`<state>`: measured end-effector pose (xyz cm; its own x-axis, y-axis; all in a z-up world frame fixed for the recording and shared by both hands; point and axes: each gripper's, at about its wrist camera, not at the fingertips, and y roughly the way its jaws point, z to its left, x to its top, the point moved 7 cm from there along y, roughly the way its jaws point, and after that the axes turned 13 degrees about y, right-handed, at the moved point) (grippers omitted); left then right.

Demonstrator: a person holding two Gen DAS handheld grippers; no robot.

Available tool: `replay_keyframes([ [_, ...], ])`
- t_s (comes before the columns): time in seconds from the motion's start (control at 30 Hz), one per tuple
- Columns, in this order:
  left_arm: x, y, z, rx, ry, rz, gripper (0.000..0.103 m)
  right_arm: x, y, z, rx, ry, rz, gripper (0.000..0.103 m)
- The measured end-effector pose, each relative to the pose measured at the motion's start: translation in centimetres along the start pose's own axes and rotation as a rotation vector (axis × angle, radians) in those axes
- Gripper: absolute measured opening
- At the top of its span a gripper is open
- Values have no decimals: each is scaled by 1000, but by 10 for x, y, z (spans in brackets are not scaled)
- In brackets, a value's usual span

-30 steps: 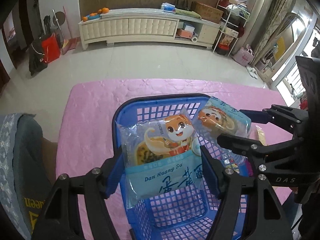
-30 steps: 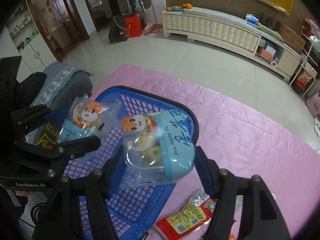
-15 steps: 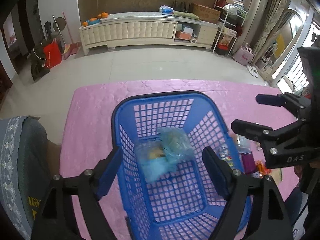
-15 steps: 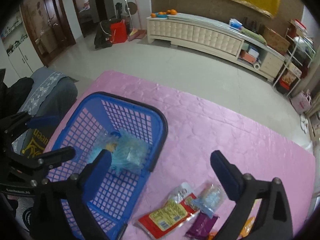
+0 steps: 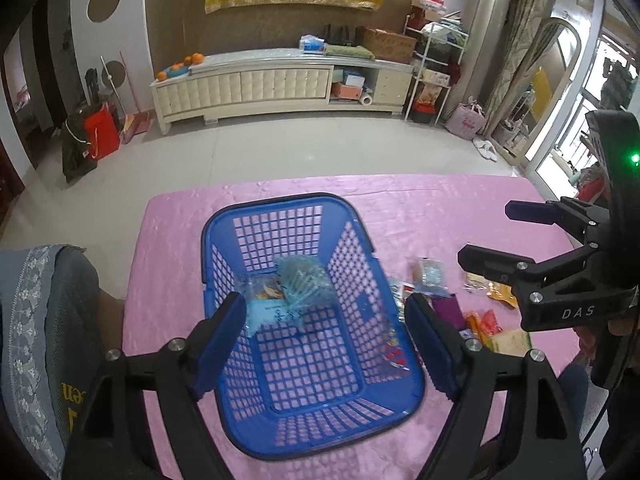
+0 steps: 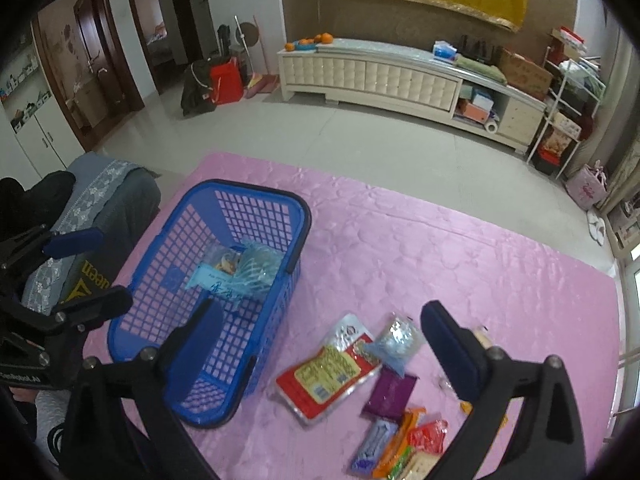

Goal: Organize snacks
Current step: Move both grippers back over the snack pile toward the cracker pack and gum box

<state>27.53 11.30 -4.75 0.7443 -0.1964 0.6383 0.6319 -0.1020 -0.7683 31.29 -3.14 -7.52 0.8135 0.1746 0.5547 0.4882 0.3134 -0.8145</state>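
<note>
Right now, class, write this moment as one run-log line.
left gripper: open, empty | right gripper: open, empty | blue basket: two light-blue snack packs inside | loose snacks: on pink cloth beside basket

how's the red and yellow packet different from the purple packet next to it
The red and yellow packet is larger and has a clear end and a printed label; the purple packet is smaller and plain dark. Both lie flat on the pink cloth, outside the blue basket.

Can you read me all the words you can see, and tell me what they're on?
"DAS": on the right gripper.
"GenRoboLAI", roughly, part cut off: on the left gripper.
"een", partly hidden: yellow letters on the dark cloth.
Snack packets in the blue basket and the red packet: print too blurred.
</note>
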Motion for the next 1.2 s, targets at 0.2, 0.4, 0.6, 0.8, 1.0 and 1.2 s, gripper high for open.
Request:
replay_keyframes([
  [0.2,-8,-17,-25,-10,19,-17,80,-17,-27,-10,-1,23,-20,101],
  [0.4,-12,-24,-54,-23,48,-31,80,-34,-44,-29,0,67,-25,101],
  [0.6,-14,-22,-83,-50,85,-31,80,-54,-55,-57,-13,113,-24,101],
  [0.8,-17,-14,-118,-78,117,-28,80,-72,-64,-87,-22,164,-24,101],
  [1.0,-22,-1,-150,-118,132,-16,80,-91,-66,-113,-27,205,-11,101],
  [1.2,-38,20,-179,-153,142,16,80,-120,-59,-137,-22,227,18,101],
])
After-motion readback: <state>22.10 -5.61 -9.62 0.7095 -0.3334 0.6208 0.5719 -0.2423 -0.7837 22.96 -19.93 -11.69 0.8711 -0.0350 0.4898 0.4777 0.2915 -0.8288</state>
